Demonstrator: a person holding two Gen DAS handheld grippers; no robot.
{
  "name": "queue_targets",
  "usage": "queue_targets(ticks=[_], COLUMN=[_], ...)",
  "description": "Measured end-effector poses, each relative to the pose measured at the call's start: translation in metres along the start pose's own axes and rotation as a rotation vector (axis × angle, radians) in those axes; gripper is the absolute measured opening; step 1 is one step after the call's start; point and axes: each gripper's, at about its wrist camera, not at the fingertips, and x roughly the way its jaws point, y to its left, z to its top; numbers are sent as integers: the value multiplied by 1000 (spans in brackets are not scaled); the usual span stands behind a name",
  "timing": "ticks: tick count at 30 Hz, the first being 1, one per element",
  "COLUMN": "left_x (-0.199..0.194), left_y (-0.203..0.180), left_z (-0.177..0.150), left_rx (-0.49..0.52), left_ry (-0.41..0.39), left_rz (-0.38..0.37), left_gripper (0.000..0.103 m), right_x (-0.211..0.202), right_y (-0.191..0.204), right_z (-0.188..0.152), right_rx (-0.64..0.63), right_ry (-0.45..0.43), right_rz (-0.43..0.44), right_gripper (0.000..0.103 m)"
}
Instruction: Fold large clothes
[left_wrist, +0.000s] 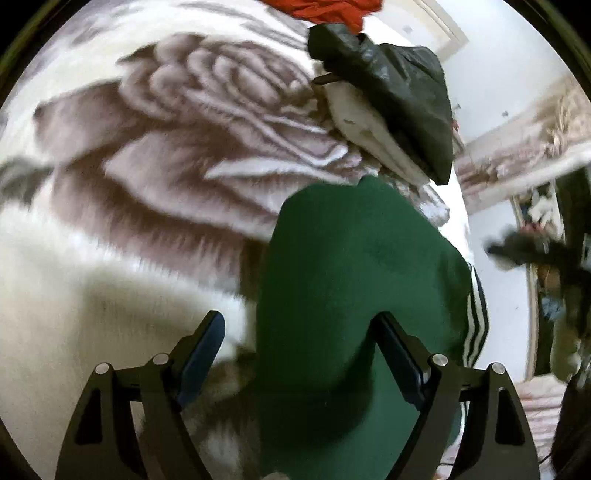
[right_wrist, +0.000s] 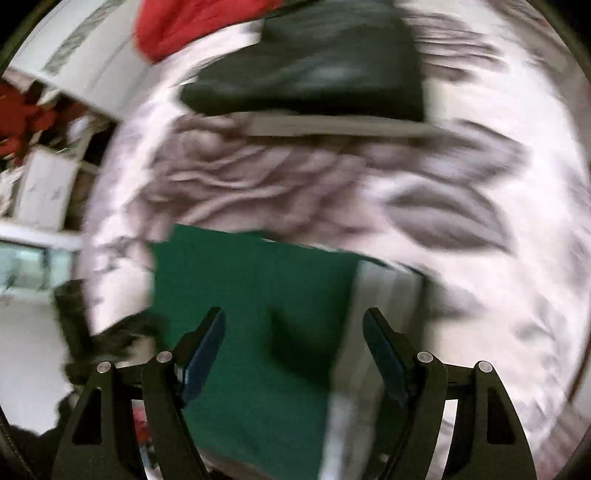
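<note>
A dark green garment (left_wrist: 354, 266) with white side stripes (left_wrist: 476, 314) lies folded on a bed blanket printed with a large rose (left_wrist: 192, 147). In the left wrist view my left gripper (left_wrist: 301, 332) hangs over the garment's near end. Its jaws stand wide and the cloth runs beneath and between them, unpinched. The right wrist view is smeared by motion. There my right gripper (right_wrist: 295, 317) is open above the same green garment (right_wrist: 251, 288), well clear of the cloth, with the white stripes (right_wrist: 384, 291) at the garment's right edge.
A black jacket (left_wrist: 399, 92) tops a pile of pale folded clothes (left_wrist: 373, 129) at the blanket's far side, with a red garment (left_wrist: 332, 11) behind it. The bed's right edge drops to a white floor (left_wrist: 502, 314). A dark blurred shape (left_wrist: 528, 254) hovers there.
</note>
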Motion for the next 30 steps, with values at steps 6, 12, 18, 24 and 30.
queue_targets(ticks=[6,12,18,24,30], left_x=[2,1,-7,-16,-11], left_y=[2,25,32,33,40], left_z=[-1,-16,-22,-28,-35], left_rx=[-11,-76,-104,-116,-142], left_ry=[16,5,-12,-21,-11], left_rz=[-6,-19,-49,-46,-17], left_gripper=[84,84,84,84,84], right_x=[102,171,188,154,181], right_y=[144,170,81,119,166], right_z=[54,51,67,84,70], right_rx=[-362,-519,225,-49,-429], right_ry=[205,438,526,466,504], right_rz=[48,-8,287,176,-10], right_gripper=[78,50,40,62,48])
